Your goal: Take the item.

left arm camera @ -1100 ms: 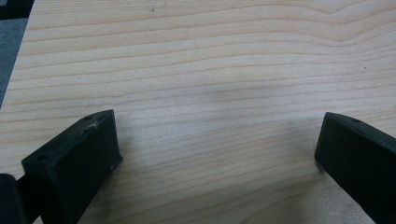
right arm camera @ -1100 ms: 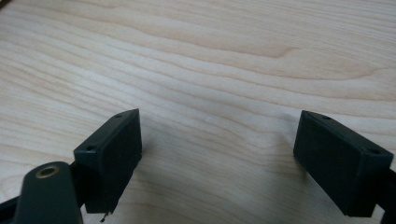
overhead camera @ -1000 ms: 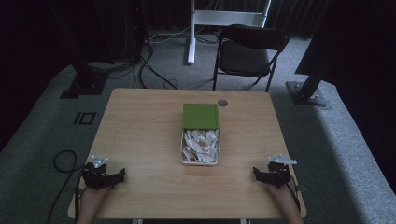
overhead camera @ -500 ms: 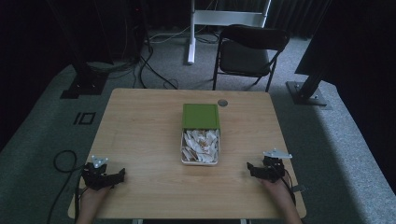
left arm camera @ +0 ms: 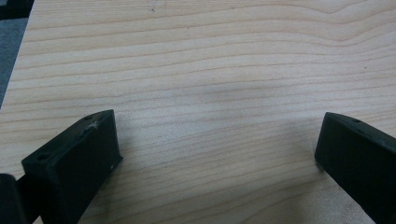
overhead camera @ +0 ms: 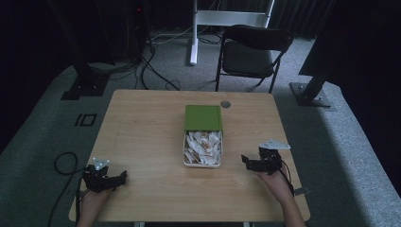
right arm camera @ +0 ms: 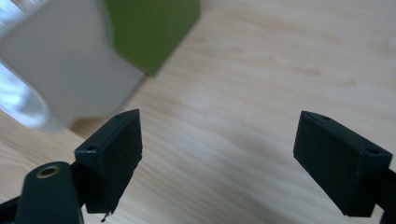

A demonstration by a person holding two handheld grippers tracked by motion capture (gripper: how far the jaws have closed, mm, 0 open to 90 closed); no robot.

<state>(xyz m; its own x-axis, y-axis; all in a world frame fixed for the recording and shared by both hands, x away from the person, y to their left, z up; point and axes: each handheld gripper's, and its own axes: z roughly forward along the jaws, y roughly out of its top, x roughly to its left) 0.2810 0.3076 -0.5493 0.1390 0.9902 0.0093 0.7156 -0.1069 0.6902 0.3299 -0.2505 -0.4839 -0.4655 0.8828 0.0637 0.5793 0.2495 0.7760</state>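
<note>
The white box sits at the middle of the table, packed with pale paper-like pieces, and its green lid lies over the far half, leaving the near half uncovered. In my right gripper view I see a corner of that box and the lid ahead and to the left, blurred but near. I judge the job barely begun: nothing is gripped, the lid is neither fully on nor fully off, and the contents look undisturbed.

My right gripper sits just beside the box's right wall, jaws spread wide with only bare wood between them. My left gripper rests near the front left corner of the table, well apart from the box, its jaws also spread wide over empty wood.

There is plenty of room. The tabletop is bare on both sides of the box, apart from a small round grommet near the far edge, just beyond the lid. The left gripper is close to the table's left and near edges, so I would bring it inward, not outward. A folding chair stands on the floor beyond the far edge, well clear of any reach.
</note>
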